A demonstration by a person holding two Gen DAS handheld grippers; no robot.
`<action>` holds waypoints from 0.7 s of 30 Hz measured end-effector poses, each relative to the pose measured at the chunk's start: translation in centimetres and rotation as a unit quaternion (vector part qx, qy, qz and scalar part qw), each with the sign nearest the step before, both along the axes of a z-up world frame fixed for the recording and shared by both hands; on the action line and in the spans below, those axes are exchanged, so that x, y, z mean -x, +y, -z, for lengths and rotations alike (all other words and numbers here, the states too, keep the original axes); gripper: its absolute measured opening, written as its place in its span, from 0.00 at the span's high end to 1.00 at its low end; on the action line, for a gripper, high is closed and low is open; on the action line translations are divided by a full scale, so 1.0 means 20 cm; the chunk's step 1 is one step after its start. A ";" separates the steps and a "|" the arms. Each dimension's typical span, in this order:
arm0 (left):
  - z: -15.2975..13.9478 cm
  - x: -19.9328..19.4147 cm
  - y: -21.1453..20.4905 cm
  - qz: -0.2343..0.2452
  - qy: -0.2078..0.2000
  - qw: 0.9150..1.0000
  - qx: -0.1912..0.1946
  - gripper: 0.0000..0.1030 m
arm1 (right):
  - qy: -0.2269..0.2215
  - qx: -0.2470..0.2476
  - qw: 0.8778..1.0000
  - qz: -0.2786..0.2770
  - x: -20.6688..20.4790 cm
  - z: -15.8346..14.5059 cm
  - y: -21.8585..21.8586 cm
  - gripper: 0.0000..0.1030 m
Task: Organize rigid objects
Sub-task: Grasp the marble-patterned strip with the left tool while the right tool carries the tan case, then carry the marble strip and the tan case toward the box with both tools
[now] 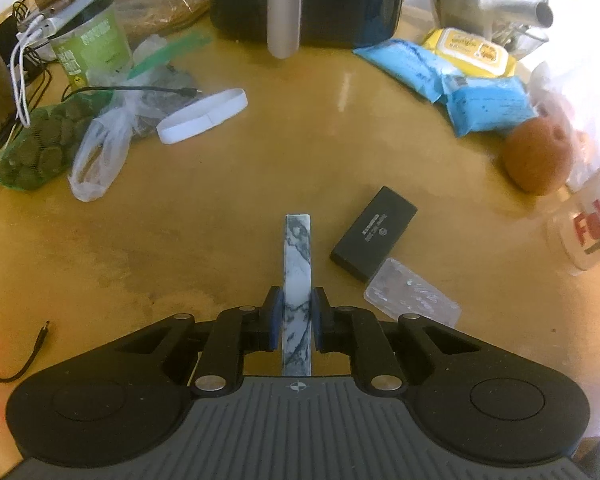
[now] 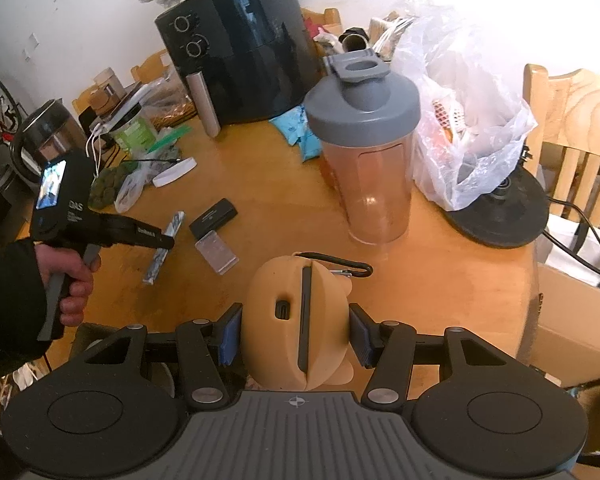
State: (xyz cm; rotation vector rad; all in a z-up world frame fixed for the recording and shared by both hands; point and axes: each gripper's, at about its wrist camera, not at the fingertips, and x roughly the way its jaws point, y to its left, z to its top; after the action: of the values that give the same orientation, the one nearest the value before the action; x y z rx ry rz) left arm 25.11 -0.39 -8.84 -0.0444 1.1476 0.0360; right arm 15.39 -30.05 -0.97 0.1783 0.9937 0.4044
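Observation:
My left gripper (image 1: 298, 300) is shut on a thin marble-patterned bar (image 1: 298, 248), seen edge-on and pointing away over the wooden table (image 1: 160, 232). In the right wrist view the same bar (image 2: 153, 266) sits slanted in the left gripper (image 2: 162, 240), which a hand (image 2: 70, 280) holds. Just right of the bar lie a flat black box (image 1: 374, 234) and a clear plastic case (image 1: 412, 300), touching each other. My right gripper (image 2: 296, 320) is shut on a tan rubbery case (image 2: 276, 320) with a dark slit and a black carabiner (image 2: 340, 266).
A black air fryer (image 2: 240, 48) stands at the back, with a grey-lidded shaker bottle (image 2: 366, 160) and a plastic bag (image 2: 468, 136) to its right. Blue wipe packs (image 1: 460, 92), a brown round fruit (image 1: 538, 160), a white ring (image 1: 202, 116) and bagged goods (image 1: 40, 148) crowd the table's far side.

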 end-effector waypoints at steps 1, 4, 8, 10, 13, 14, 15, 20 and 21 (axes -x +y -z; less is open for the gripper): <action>-0.02 0.01 0.00 -0.001 -0.003 1.000 0.004 0.85 | 0.000 0.000 1.000 -0.002 0.00 0.00 0.01 0.44; -0.08 0.04 0.02 -0.001 -0.013 1.000 0.017 0.85 | 0.000 -0.002 1.000 -0.010 0.00 0.00 0.03 0.44; -0.16 0.09 0.04 -0.008 -0.025 0.999 0.022 0.85 | -0.003 -0.005 1.000 -0.020 0.00 -0.01 0.05 0.44; -0.21 0.11 0.04 -0.011 -0.034 0.999 0.023 0.85 | -0.004 -0.006 1.000 -0.024 0.00 -0.01 0.06 0.44; -0.26 0.14 0.06 -0.012 -0.043 0.999 0.022 0.85 | -0.003 -0.007 0.999 -0.031 0.01 -0.02 0.07 0.44; -0.29 0.15 0.06 -0.013 -0.046 0.999 0.023 0.85 | -0.004 -0.006 0.999 -0.033 0.01 -0.02 0.08 0.44; -0.30 0.16 0.07 -0.014 -0.048 0.998 0.024 0.85 | -0.004 -0.006 0.999 -0.035 0.02 -0.02 0.09 0.44; -0.42 0.26 0.09 -0.012 -0.060 0.998 0.036 0.85 | -0.006 -0.009 0.999 -0.044 0.03 -0.04 0.12 0.44; -0.43 0.28 0.09 -0.012 -0.062 0.997 0.039 0.85 | -0.007 -0.011 0.999 -0.046 0.03 -0.04 0.12 0.44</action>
State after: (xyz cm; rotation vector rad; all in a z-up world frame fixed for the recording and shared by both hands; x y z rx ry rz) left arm 19.55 1.46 -0.18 -0.1279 1.0239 0.0103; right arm 14.72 -27.59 -0.15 0.1496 0.9873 0.5004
